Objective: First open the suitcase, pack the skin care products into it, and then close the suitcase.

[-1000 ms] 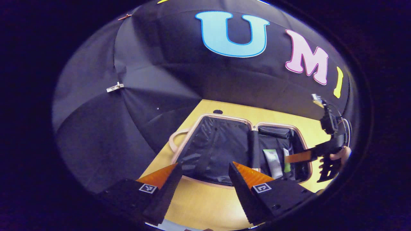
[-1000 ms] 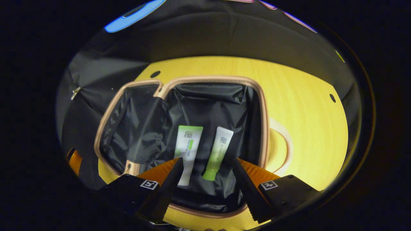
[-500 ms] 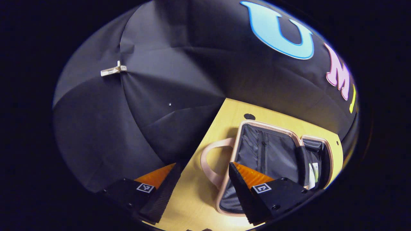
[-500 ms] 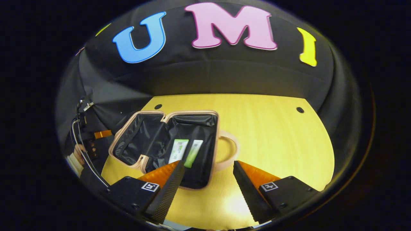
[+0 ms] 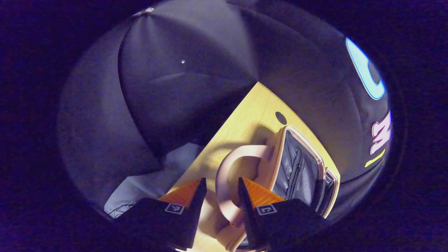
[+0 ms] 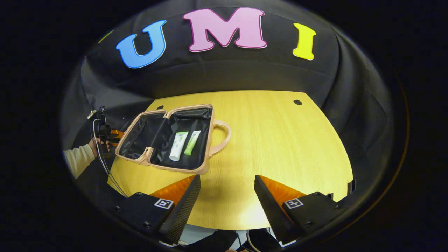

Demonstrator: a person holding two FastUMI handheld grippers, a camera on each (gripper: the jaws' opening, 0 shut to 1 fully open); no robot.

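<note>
The pink suitcase (image 6: 175, 168) lies open on the left of the yellow table (image 6: 280, 147), its black lining showing. A white-and-green tube (image 6: 177, 145) and a green tube (image 6: 191, 142) lie side by side in its right half. In the left gripper view the handle (image 5: 224, 171) of the left half arches between my left gripper's (image 5: 221, 187) fingers, which stand narrowed with gaps either side of it. That gripper (image 6: 113, 134) also appears at the suitcase's left end, held by a hand (image 6: 93, 143). My right gripper (image 6: 227, 182) hangs open over bare table, well back from the suitcase.
The table's left edge (image 5: 224, 126) runs close beside the handle, with pale floor (image 5: 147, 182) below it. A second handle (image 6: 224, 134) juts from the suitcase's right half. Small round holes (image 6: 298, 102) mark the far table corners. Black cloth walls close in behind and left.
My left gripper swung left from over the open suitcase to its outer handle and narrowed its fingers around it. My right gripper drew back from above the tubes to the table's near side.
</note>
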